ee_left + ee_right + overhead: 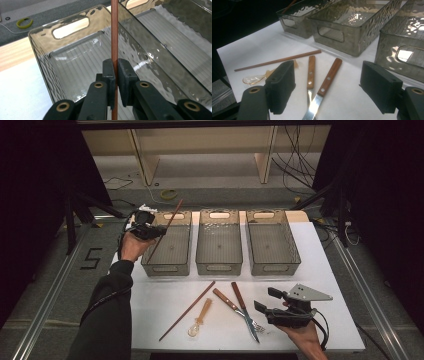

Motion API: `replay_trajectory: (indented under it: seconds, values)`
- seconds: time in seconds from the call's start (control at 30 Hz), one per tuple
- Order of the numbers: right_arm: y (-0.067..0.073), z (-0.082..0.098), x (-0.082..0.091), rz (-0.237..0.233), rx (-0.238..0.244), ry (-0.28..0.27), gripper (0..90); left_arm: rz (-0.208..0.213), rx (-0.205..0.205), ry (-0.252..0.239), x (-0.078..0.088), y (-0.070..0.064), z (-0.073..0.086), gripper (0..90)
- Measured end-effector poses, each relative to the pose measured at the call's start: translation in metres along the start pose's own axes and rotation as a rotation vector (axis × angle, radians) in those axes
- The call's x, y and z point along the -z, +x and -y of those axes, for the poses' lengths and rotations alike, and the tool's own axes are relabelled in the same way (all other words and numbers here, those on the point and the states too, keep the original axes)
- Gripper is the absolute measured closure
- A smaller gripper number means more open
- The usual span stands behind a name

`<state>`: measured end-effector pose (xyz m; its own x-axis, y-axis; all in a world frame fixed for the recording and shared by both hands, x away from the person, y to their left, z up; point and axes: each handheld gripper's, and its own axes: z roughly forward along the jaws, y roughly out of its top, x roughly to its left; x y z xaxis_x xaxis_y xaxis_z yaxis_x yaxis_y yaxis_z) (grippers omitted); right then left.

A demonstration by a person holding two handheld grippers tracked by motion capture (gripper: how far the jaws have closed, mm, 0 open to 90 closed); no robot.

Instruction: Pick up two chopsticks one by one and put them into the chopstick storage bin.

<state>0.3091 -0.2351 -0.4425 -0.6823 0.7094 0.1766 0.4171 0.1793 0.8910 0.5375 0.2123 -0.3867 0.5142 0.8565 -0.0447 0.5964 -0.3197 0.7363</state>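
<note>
My left gripper [159,231] [116,75] is shut on a brown chopstick [166,229] [114,32], held slanted over the left grey bin [167,268] [41,53]. A second chopstick [187,310] [278,60] lies on the white mat. Beside it rest a clear plastic spoon [198,320] [255,78], a wooden-handled fork [238,309] [310,73] and a wooden-handled knife [244,312] [329,76]. My right gripper [265,301] [327,87] stands open near the front right of the mat, just right of the knife, with nothing between its fingers.
Three grey see-through bins stand in a row at the back of the mat; the middle bin [218,268] [330,35] and the right bin [272,268] [404,56] hold nothing visible. Cables and wooden shelf legs lie beyond the table.
</note>
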Motion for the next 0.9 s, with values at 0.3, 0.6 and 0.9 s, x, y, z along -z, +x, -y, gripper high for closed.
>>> replay_trajectory:
  seconds: [0.3,0.6,0.9]
  values:
    - [0.000,0.000,0.000,-0.001,0.001,-0.004,28.6,0.005,0.005,0.008,-0.006,-0.002,0.007,83.9]
    - [0.000,0.000,0.000,-0.002,0.002,-0.002,28.5,0.002,0.012,0.050,-0.013,-0.002,0.013,83.7]
    - [0.001,0.000,0.000,-0.004,0.002,0.000,28.5,-0.003,0.026,0.058,-0.017,0.000,0.017,79.9]
